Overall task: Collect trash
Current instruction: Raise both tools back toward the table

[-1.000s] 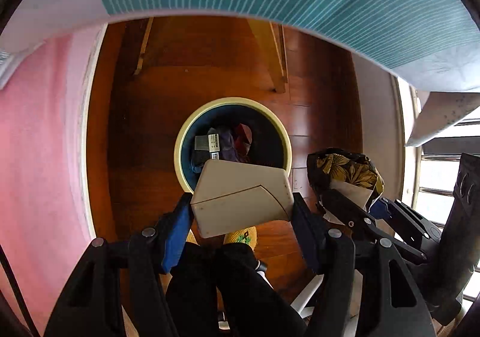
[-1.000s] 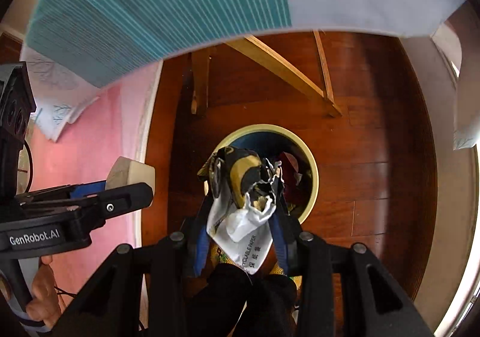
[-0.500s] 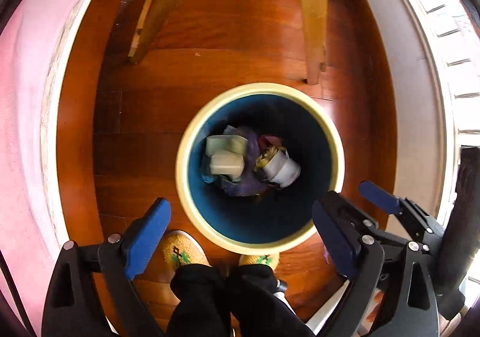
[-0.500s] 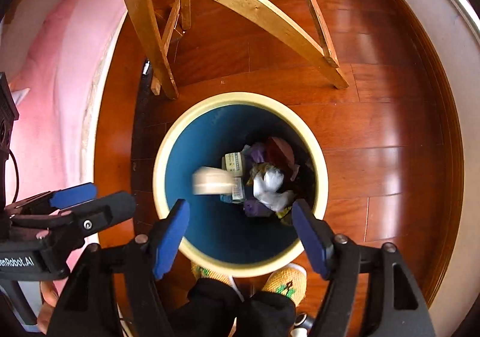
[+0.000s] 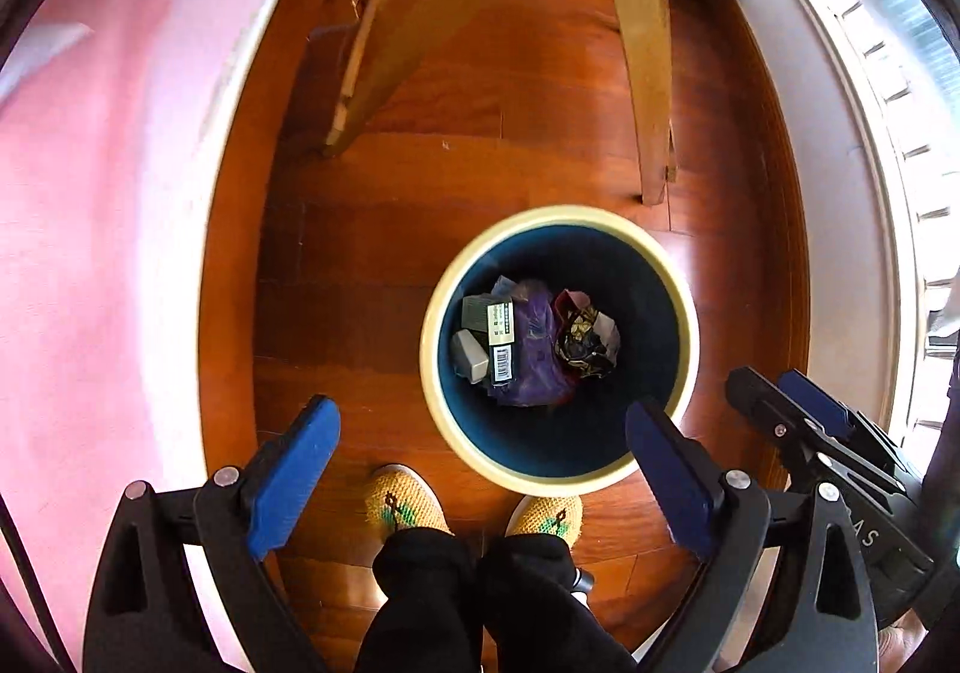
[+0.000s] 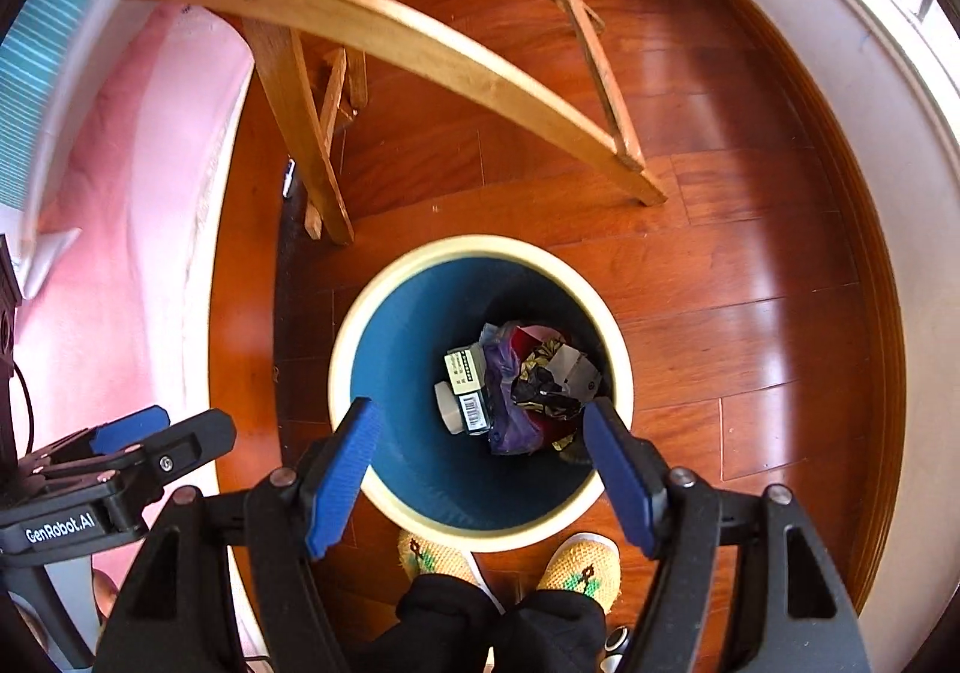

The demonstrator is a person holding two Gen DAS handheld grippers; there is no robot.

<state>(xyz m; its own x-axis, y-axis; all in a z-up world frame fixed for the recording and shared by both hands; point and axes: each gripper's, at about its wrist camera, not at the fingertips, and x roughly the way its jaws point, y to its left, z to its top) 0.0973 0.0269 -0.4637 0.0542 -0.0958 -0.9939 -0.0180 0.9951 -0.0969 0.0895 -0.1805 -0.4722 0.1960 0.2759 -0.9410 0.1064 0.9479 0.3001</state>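
Observation:
A round bin with a cream rim (image 5: 441, 289) (image 6: 342, 349) and blue inside stands on the wooden floor. Trash lies at its bottom: a pale box (image 5: 469, 355) (image 6: 447, 406), a barcoded carton (image 5: 501, 334) (image 6: 468, 382), a purple wrapper (image 5: 534, 349) (image 6: 501, 391) and a crumpled floral wrapper (image 5: 585, 340) (image 6: 549, 379). My left gripper (image 5: 483, 460) is open and empty above the bin's near left side. My right gripper (image 6: 480, 454) is open and empty above the bin; it also shows in the left wrist view (image 5: 792, 409).
Wooden chair legs (image 5: 645, 73) (image 6: 312, 133) stand just beyond the bin. A pink bedspread (image 5: 102, 253) (image 6: 120, 253) lies to the left, a white window ledge (image 5: 840, 163) (image 6: 870, 73) to the right. The person's slippered feet (image 5: 408, 502) (image 6: 579, 562) stand next to the bin.
Both grippers opened and dropped the pale box and the floral wrapper into the bin. They have since drawn back up, and the bin looks smaller.

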